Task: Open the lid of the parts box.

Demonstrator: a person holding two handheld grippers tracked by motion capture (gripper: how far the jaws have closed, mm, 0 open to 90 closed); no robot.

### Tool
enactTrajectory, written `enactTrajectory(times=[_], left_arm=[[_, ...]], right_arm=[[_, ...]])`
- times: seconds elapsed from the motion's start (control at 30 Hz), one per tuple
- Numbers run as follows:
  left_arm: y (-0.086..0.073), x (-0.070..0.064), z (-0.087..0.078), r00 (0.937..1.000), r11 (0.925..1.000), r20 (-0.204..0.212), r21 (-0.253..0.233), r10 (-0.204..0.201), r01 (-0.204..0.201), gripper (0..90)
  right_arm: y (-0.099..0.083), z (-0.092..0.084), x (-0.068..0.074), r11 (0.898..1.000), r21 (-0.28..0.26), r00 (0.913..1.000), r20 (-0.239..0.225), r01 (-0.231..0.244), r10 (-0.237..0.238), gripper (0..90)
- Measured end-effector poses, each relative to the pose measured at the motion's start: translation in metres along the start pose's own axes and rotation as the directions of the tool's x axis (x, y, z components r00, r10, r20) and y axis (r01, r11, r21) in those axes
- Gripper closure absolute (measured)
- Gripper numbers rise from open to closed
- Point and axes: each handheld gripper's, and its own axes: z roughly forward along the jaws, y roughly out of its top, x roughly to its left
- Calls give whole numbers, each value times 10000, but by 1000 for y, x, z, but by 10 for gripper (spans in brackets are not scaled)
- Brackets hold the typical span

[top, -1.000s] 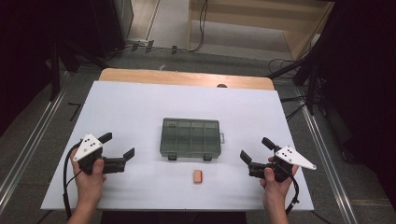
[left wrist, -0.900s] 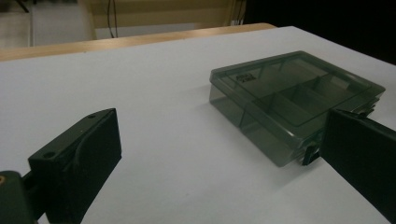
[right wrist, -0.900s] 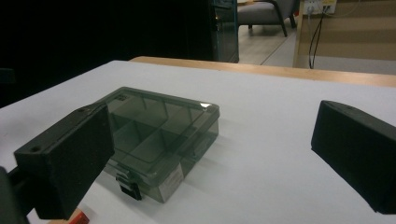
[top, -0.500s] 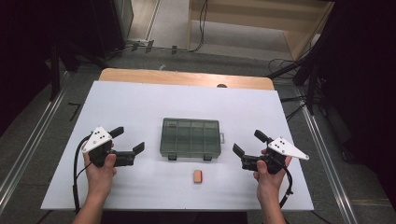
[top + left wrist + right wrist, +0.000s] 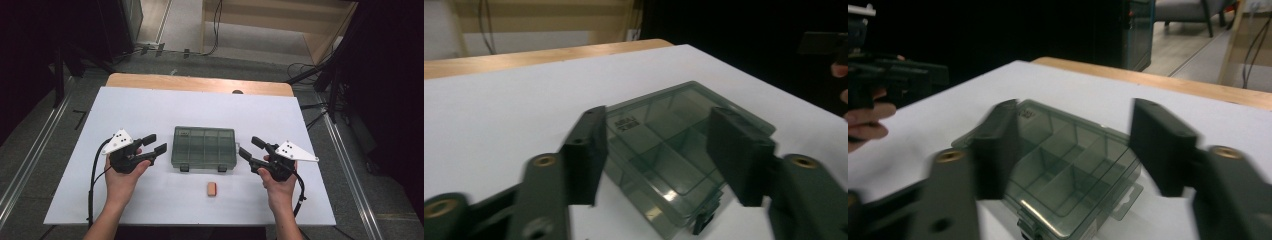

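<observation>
Compartment box (image 5: pixel 204 146) | lid shut, contents unclear | left gripper (image 5: pixel 154 144), right gripper (image 5: pixel 251 147) fingers apart, closing, holding nothing

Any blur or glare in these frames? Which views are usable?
High view: sharp, evenly lit white table, dark surroundings. Left gripper view: near jaws smeared, the green compartment box fairly crisp, small glint on its lid. Right gripper view: the worst, both jaws streaked with motion blur, box softer, bright reflection along its front edge.

White worktop (image 5: pixel 150 110) with wooden strip (image 5: pixel 200 82) along far edge. Small orange block (image 5: pixel 212 188) lying near front edge. Cables (image 5: pixel 216 20) on floor beyond.
</observation>
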Motion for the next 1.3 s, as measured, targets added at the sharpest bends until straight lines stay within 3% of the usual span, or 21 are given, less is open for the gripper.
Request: enactTrajectory(times=[0.07, 0.1, 0.13, 0.17, 0.27, 0.37, 0.43, 0.63, 0.7, 0.83, 1.0, 1.3], left_arm=[[-2, -1, 5, 10000, 9995, -7, 299, -29, 29, 593], [-4, -1, 8, 10000, 9983, 44, 581, 38, -41, 678], [-4, -1, 8, 10000, 9983, 44, 581, 38, -41, 731], [-5, -1, 9, 9997, 9975, 219, 699, 94, -109, 818], [-7, 0, 12, 9975, 9947, 679, 995, 178, -245, 897], [-11, -1, 16, 9949, 9893, 990, 1430, 164, -305, 899], [-14, -1, 18, 9947, 9864, 1021, 1616, 148, -313, 900], [-27, 5, 21, 9955, 9770, 901, 2130, -297, 99, 900], [-29, 6, 21, 9951, 9757, 918, 2185, -365, 156, 900], [-31, 9, 21, 9954, 9725, 891, 2328, -342, 126, 900], [-35, 9, 26, 9952, 9642, 902, 2649, -368, 117, 900], [-37, 9, 29, 9944, 9557, 965, 2941, -423, 121, 900]], right_arm=[[0, 3, -1, 9995, 271, 9997, -188, 173, -168, 537], [-2, 5, -2, 9987, 483, 9994, -312, 178, -163, 660], [-2, 5, -2, 9987, 483, 9994, -312, 178, -163, 660], [-3, 8, -4, 9968, 777, 9995, -235, 209, -191, 752], [-5, 10, -5, 9949, 997, 9993, -374, 126, -89, 811], [-12, 13, -3, 9870, 1563, 9979, -585, 374, -286, 885], [-14, 14, -3, 9845, 1715, 9979, -591, 372, -274, 886], [-28, 16, -10, 9638, 2653, 9982, -583, 273, -122, 887], [-30, 17, -10, 9615, 2738, 9983, -570, 227, -74, 886], [-38, 21, -13, 9465, 3218, 9980, -627, 263, -64, 886], [-40, 24, -14, 9364, 3499, 9989, -456, 280, -129, 887], [-50, 27, -17, 9224, 3862, 9988, -483, 100, 94, 887]])
